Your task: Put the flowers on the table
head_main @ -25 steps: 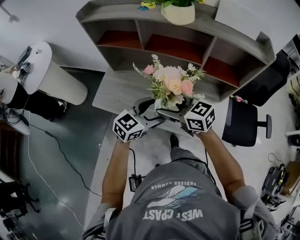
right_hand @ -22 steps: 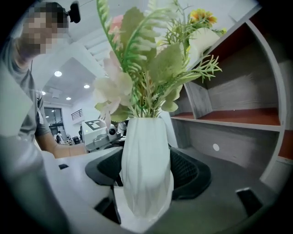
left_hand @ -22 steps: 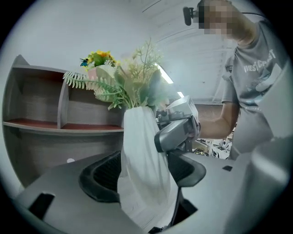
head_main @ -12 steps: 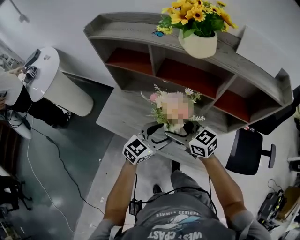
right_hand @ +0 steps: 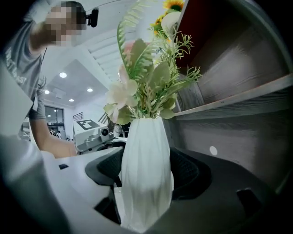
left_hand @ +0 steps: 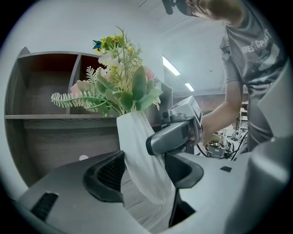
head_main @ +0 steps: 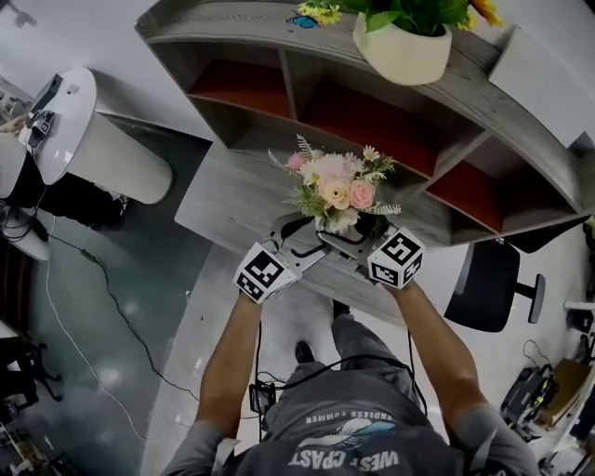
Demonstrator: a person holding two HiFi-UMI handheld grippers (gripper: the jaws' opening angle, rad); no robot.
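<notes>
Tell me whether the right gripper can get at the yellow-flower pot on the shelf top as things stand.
Probably not: the right gripper is clamped on the white vase, and the pot stands atop the shelf, beyond the bouquet.

The fingers [left_hand: 107,176] of the left gripper [left_hand: 144,176] have just been closing and contact the white vase [left_hand: 143,153] on both sides. Flowers [left_hand: 121,87] rise from the vase, with a shelf [left_hand: 41,116] behind it.
</notes>
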